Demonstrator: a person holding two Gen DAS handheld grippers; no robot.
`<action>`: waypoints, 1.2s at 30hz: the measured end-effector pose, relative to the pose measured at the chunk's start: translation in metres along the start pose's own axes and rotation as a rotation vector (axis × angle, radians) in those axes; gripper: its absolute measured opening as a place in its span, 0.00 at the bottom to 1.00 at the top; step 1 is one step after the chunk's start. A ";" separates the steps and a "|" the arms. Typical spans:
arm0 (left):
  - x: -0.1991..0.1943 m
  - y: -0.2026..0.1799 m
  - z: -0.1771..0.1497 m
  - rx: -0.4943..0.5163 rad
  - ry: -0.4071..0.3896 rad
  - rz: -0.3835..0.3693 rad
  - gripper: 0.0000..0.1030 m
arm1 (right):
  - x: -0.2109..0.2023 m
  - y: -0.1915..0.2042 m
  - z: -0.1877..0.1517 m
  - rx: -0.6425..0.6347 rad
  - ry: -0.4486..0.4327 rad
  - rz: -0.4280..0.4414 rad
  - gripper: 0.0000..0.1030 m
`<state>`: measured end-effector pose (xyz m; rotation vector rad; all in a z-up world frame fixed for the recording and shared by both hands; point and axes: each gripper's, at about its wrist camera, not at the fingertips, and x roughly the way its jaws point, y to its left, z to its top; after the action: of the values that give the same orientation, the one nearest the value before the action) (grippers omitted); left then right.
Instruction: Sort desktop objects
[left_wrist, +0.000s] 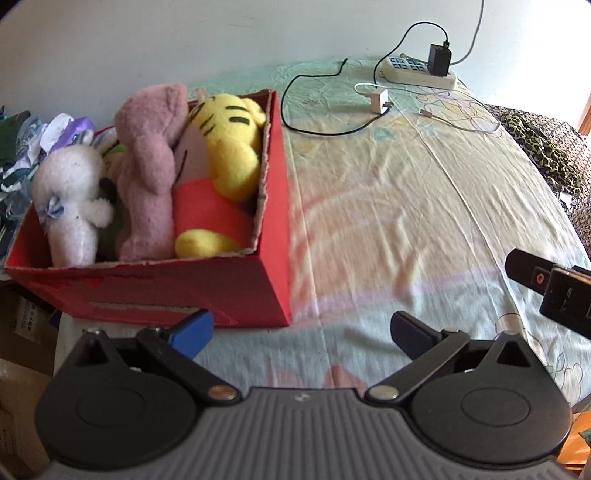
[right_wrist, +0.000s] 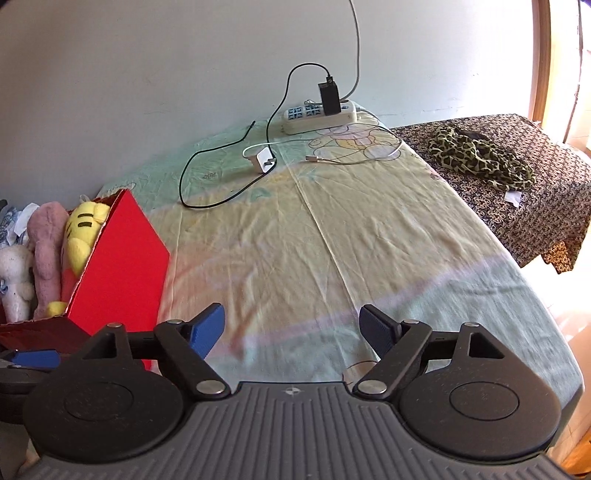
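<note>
A red cardboard box (left_wrist: 192, 291) (right_wrist: 129, 258) stands at the left of the sheet-covered table. Packed inside are a yellow striped plush in red (left_wrist: 221, 147) (right_wrist: 83, 232), a pink plush (left_wrist: 147, 166) (right_wrist: 46, 240) and a white plush (left_wrist: 70, 199) (right_wrist: 14, 280). My left gripper (left_wrist: 301, 332) is open and empty, just in front of the box's near right corner. My right gripper (right_wrist: 291, 326) is open and empty over the bare sheet, right of the box. Part of the right gripper's body (left_wrist: 550, 288) shows at the right edge of the left wrist view.
At the far end lie a white power strip (left_wrist: 421, 72) (right_wrist: 319, 116) with a black charger plugged in, a black cable (left_wrist: 317, 125) (right_wrist: 221, 177), a white adapter (left_wrist: 378, 100) (right_wrist: 264, 159) and a white cable. A patterned cloth (right_wrist: 480, 155) lies on a lower surface at the right. Clutter sits left of the box.
</note>
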<state>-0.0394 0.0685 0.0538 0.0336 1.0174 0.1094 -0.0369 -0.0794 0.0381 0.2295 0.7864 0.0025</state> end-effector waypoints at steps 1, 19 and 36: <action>-0.001 0.001 -0.001 -0.005 -0.001 0.004 0.99 | 0.001 0.003 -0.001 -0.006 0.004 0.006 0.80; -0.026 0.089 0.008 -0.081 -0.078 0.064 0.99 | -0.009 0.098 0.013 -0.110 -0.042 0.104 0.81; -0.018 0.181 0.021 -0.079 -0.081 0.059 1.00 | -0.004 0.186 0.018 -0.138 -0.038 0.052 0.82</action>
<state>-0.0449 0.2471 0.0941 -0.0040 0.9302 0.2005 -0.0115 0.0982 0.0911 0.1183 0.7392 0.1008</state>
